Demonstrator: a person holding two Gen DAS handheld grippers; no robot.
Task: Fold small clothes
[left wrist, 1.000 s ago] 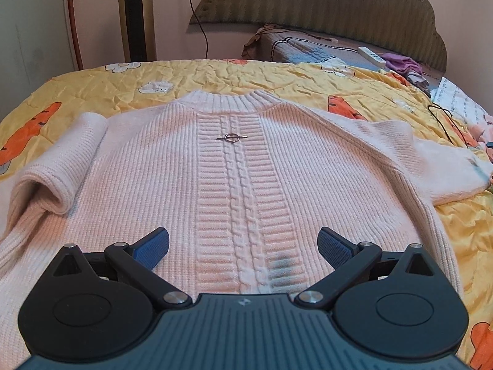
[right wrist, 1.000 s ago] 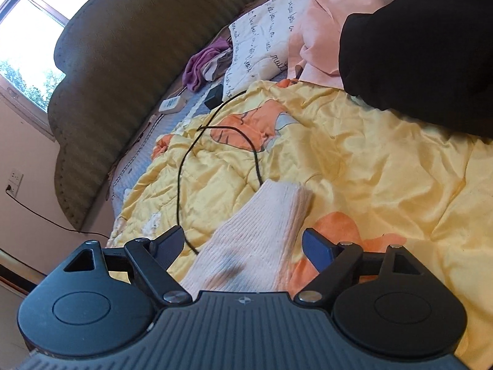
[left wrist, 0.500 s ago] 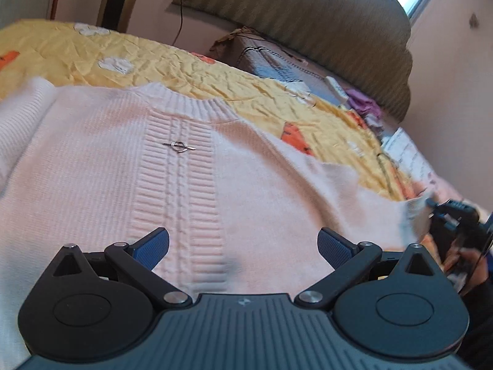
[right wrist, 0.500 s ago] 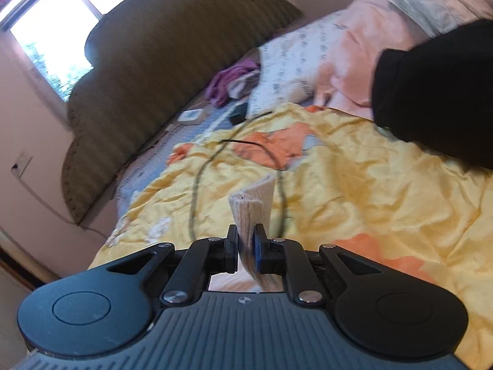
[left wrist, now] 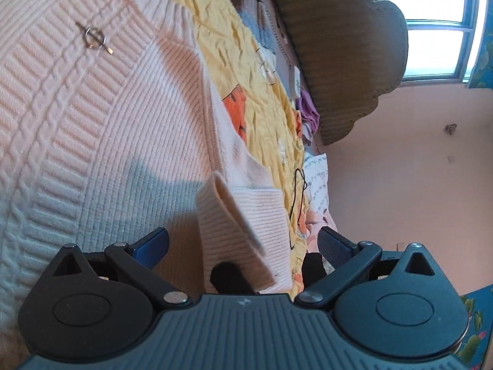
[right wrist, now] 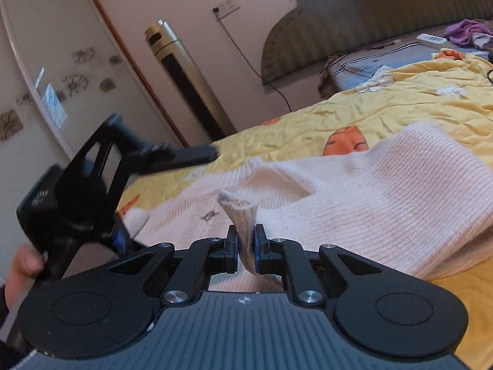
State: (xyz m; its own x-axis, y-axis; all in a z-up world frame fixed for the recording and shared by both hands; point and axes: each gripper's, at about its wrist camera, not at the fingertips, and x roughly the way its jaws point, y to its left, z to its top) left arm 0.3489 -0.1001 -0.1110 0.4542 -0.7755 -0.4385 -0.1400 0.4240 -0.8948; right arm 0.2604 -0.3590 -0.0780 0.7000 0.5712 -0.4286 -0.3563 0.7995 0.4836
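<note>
Sweater (left wrist: 92, 141) lay spread on the yellow quilt (right wrist: 385, 104), its cuff (right wrist: 243, 215) pinched thinly between the right gripper (right wrist: 245, 243) pads; a tug could slip it free, I reckoned. Left gripper (left wrist: 243, 243) hovered spread wide, holding nothing, around the sleeve end

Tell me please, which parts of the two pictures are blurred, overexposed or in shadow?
Left wrist view: the window is blown out white; a bluish shadow falls across the sweater; fisheye bending curves the headboard. Right wrist view: the left gripper is smeared by motion blur, while the sleeve cuff in the right gripper stays sharp.
</note>
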